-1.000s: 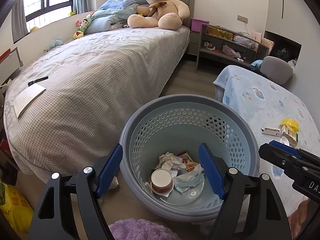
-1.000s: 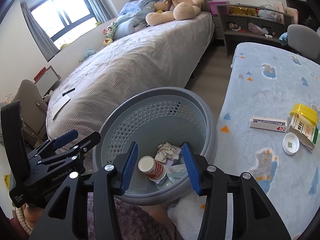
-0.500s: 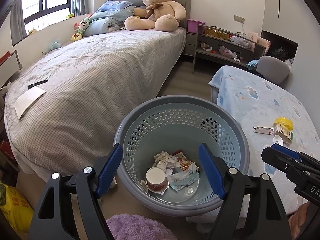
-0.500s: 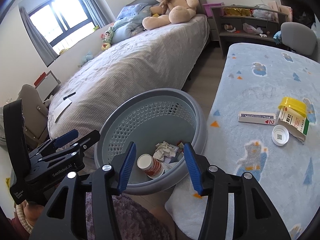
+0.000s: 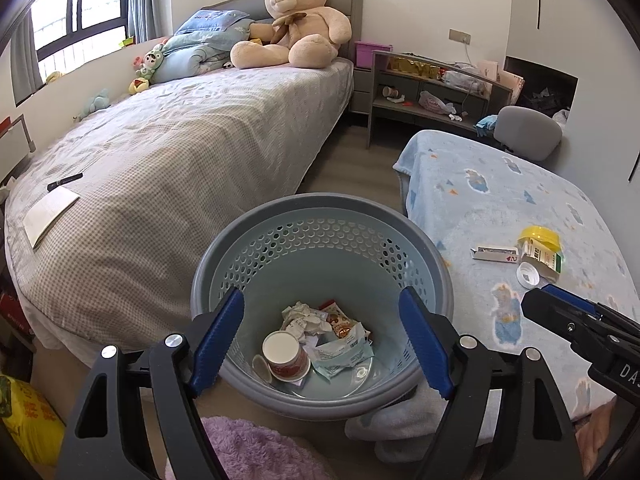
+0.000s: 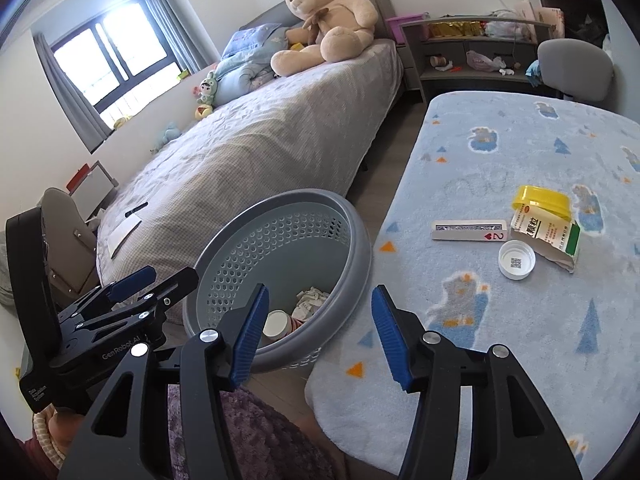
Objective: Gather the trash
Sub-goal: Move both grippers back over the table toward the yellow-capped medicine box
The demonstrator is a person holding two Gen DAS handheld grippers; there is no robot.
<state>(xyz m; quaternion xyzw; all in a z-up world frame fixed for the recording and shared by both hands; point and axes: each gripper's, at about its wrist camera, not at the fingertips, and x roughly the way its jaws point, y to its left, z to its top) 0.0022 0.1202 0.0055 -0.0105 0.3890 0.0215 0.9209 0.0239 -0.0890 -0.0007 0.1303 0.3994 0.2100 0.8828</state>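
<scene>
**Both grippers empty above the basket, trash still on the blanket**

The left gripper [image 5: 322, 340] stands released, its blue-padded jaws wide apart with nothing between them. Directly ahead of and below it sits the round grey-blue perforated plastic basket [image 5: 320, 216] on the floor. Inside lie a red-and-white paper cup [image 5: 285, 354] on its side, crumpled white paper [image 5: 302, 318] and a torn pale plastic wrapper [image 5: 340, 354].

The right gripper [image 6: 318, 334] is also released; its jaws have just been opening and hold nothing. The basket's rim [image 6: 360, 248] lies just ahead and to its left. The left gripper [image 6: 132, 284] shows at its far left, held in a hand.

Ahead and to the right of the right gripper, on the light blue fleece blanket with bear and tree prints [image 6: 500, 152], the remaining trash lies grouped together: a flat blue-and-white playing-card box [image 6: 470, 232], a round white bottle cap [image 6: 517, 259], a torn white-and-green medicine carton [image 6: 546, 236] and a round yellow plastic lid [image 6: 542, 198] touching the carton's far end. All are well apart from the pads.

Beyond the basket stands a bed with a grey checked cover [image 5: 180, 152], a large beige teddy bear [image 5: 296, 24] at its far end.
</scene>
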